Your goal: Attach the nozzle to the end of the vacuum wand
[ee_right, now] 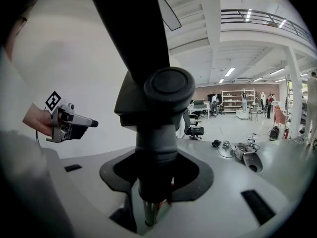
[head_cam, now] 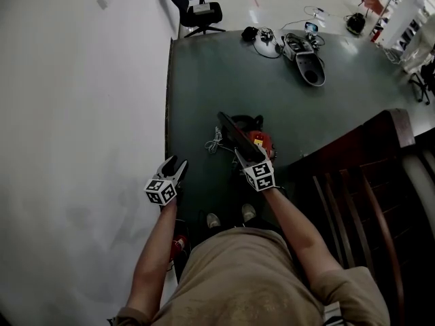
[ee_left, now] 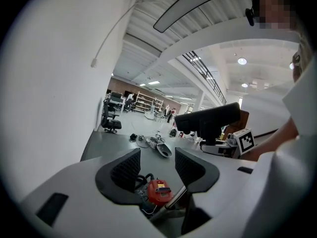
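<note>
Gripping the black nozzle (ee_right: 153, 90) by its neck, the right gripper (ee_right: 156, 175) has its 2 jaws closed on it directly above the red vacuum body (ee_left: 158, 190). The metal wand (ee_left: 175, 197) rises from that body towards the nozzle. Left of it, the left gripper (ee_left: 157, 165) hovers, jaws apart and empty.

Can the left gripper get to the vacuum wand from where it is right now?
Probably yes. The left gripper is open and empty, and the metal wand shows beyond its jaws with nothing between. The right gripper holds the nozzle by the wand's end.
</note>
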Demonstrator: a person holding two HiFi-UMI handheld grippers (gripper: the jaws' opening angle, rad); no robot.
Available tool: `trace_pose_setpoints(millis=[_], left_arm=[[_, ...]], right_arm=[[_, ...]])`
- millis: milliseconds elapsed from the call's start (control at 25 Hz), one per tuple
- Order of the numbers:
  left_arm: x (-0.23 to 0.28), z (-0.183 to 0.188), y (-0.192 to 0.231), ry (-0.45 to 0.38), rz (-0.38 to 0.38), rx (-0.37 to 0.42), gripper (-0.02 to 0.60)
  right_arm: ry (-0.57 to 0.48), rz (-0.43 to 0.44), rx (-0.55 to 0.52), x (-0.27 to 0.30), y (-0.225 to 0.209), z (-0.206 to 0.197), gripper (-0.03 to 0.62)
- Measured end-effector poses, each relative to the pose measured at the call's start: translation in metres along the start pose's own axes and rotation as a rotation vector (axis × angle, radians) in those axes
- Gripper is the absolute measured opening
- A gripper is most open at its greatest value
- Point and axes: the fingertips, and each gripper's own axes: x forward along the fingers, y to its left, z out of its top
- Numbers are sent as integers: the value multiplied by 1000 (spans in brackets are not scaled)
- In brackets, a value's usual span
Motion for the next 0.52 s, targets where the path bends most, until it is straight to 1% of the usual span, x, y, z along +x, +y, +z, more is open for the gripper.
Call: trace_pose_setpoints(millis=[200, 520], left_arm=[[1, -7, -5, 16, -19, 2, 210], [4, -13, -10, 18, -33, 0, 210]], right_arm=[[-2, -5, -1, 1, 4, -1, 169], [3, 1, -11, 5, 11, -3, 169]])
